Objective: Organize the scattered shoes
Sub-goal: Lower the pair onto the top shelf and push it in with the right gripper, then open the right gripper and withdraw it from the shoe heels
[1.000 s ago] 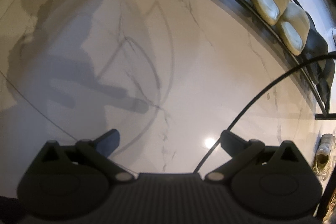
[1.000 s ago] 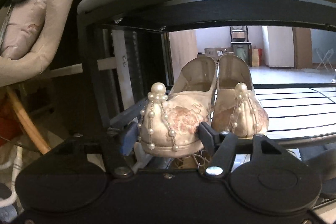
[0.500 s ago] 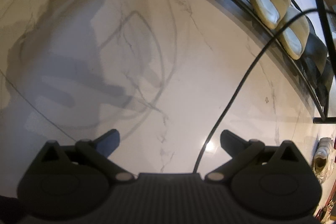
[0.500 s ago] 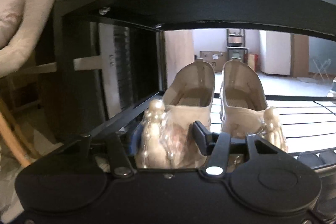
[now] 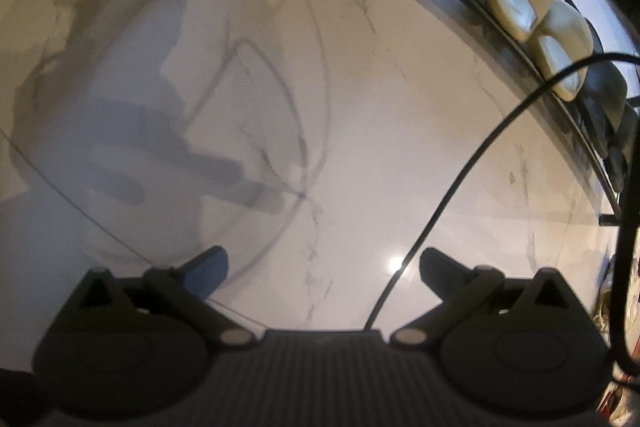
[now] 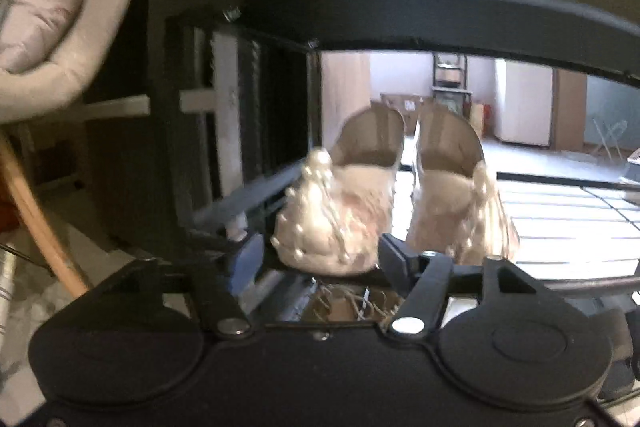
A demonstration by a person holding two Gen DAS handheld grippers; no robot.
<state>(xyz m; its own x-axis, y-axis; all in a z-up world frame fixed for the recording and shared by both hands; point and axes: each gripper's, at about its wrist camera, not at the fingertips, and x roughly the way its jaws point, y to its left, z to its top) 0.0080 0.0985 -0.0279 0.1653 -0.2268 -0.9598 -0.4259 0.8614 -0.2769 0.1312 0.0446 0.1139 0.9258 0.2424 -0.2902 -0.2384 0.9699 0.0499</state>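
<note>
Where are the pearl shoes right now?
In the right wrist view, the cream pearl-beaded shoes sit side by side on the black wire rack shelf, just beyond the open right gripper.

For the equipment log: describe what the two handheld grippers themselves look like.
Both are matte black plastic. The left gripper has two round housings, triangular cut-outs, silver pivot rivets, a ribbed centre plate and a blue pad inside one of its fingers; a thin black cable arcs past it. The right gripper is built the same, with a smooth body. No markings or sleeves are visible.
</note>
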